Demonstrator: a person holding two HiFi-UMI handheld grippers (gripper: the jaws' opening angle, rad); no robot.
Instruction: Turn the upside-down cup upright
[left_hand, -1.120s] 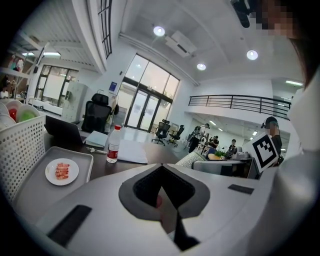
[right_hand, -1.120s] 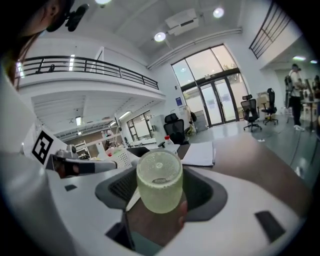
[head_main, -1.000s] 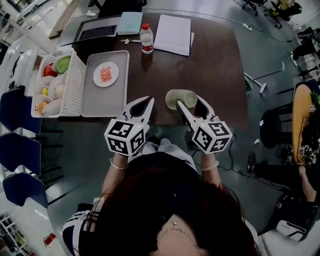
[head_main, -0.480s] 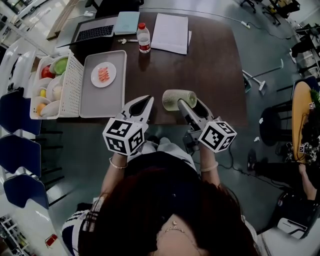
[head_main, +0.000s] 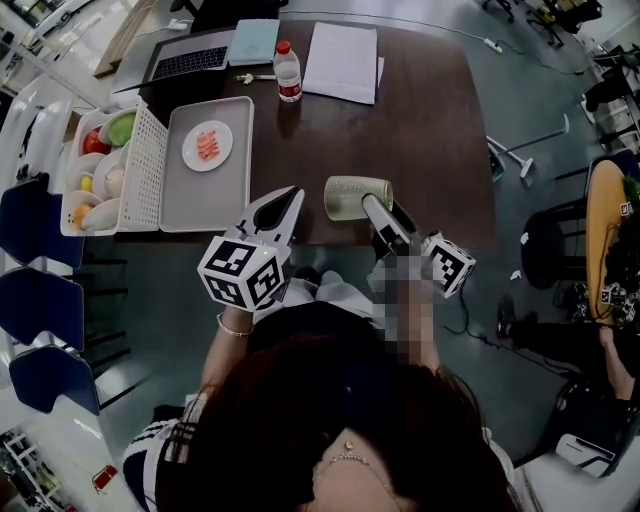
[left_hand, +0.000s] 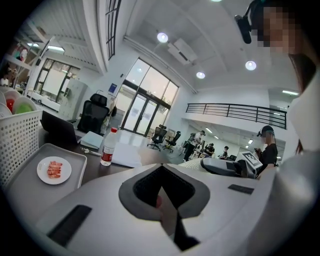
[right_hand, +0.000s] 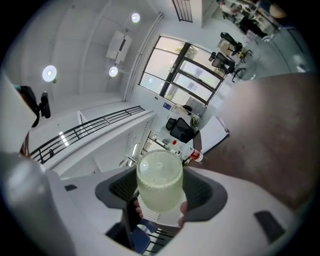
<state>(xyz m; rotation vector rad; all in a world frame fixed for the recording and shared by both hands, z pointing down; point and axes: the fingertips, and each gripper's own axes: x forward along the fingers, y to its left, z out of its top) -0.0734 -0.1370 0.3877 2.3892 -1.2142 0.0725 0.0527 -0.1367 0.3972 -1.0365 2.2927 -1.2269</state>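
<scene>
Sideways cup (head_main: 346, 198) in right tongs (head_main: 378, 208)

The cup (head_main: 357, 197) looks like frosted, pebbled pale-green plastic (translucent, not glossy). The table (head_main: 430, 130) is dark wood-look with a soft sheen; the tray (head_main: 205, 205) is smooth matt grey plastic.

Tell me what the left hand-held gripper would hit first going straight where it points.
Probably the bare dark brown tabletop just ahead of the left hand-held gripper, which tilts slightly down, left of the pale green textured cup; beyond lie white paper sheets. Height is unclear.
</scene>
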